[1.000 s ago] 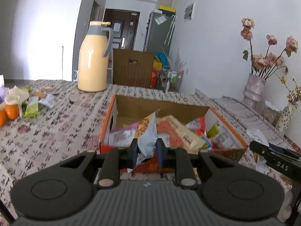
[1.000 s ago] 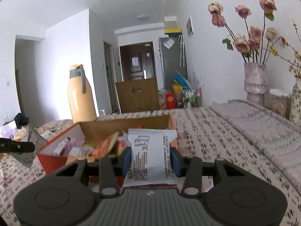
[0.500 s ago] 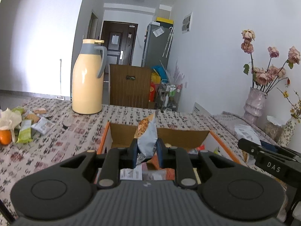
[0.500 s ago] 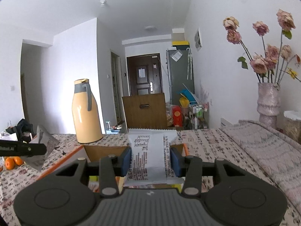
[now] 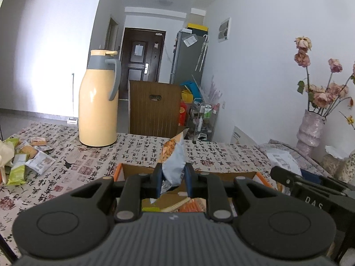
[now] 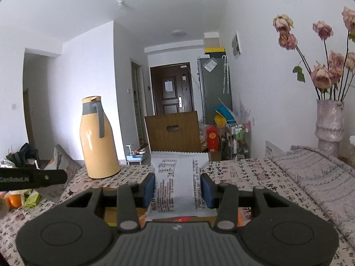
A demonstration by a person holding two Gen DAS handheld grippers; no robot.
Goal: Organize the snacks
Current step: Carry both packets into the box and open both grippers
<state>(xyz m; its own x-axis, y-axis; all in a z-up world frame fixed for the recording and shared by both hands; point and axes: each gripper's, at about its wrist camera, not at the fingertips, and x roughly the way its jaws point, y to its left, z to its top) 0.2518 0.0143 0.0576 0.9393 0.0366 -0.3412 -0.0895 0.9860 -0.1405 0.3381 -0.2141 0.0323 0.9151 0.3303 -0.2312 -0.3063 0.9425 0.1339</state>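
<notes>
My left gripper (image 5: 172, 178) is shut on a light blue snack bag (image 5: 173, 161) with an orange picture, held upright above the orange cardboard box (image 5: 117, 170) of snacks. My right gripper (image 6: 178, 189) is shut on a white snack packet (image 6: 175, 186) with black print, also raised over the box, whose contents show only as slivers under the jaws. The right gripper's body (image 5: 310, 190) shows at the right of the left wrist view. The left gripper's finger (image 6: 33, 178) shows at the left of the right wrist view.
A yellow thermos jug (image 5: 98, 102) stands on the patterned tablecloth (image 5: 66, 173) behind the box. Loose snack packets (image 5: 24, 157) and oranges (image 6: 14, 200) lie at the left. A vase of dried roses (image 5: 312, 124) stands at the right by the wall.
Both grippers have risen with their packets out of the box. The box has dropped low in both views and the room beyond fills the frames.
</notes>
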